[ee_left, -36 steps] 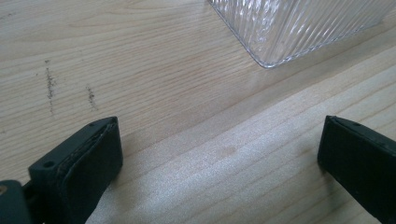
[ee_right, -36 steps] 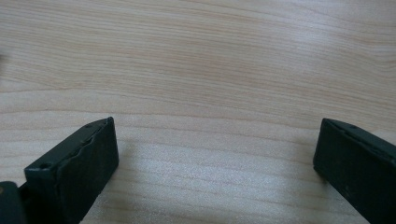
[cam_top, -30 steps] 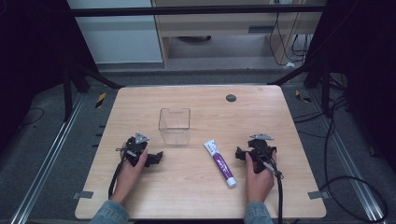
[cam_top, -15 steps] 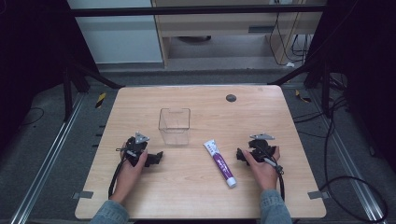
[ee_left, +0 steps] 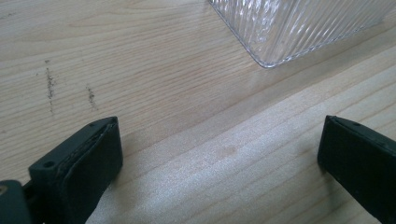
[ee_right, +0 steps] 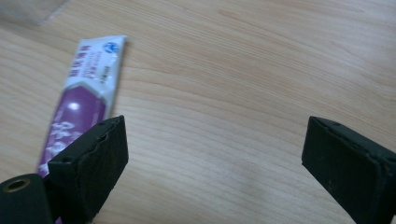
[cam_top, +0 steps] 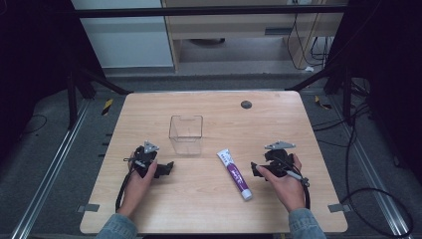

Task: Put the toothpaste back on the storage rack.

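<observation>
Both hand-held grippers, left (cam_top: 166, 168) and right (cam_top: 255, 169), point inward toward the toothpaste tube (cam_top: 234, 173), jaws spread, the right's just narrowing.

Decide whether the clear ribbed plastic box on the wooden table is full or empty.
Empty: the clear ribbed plastic box stands upright and open-topped, and only the wooden table shows through its walls.

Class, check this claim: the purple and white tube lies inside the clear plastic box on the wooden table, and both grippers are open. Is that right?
One thing is wrong. The tube is not inside the clear box; it lies flat on the table, apart from the box and nearer the right gripper, as the high view shows. The rest stands: the right gripper and the left gripper are both open.
</observation>
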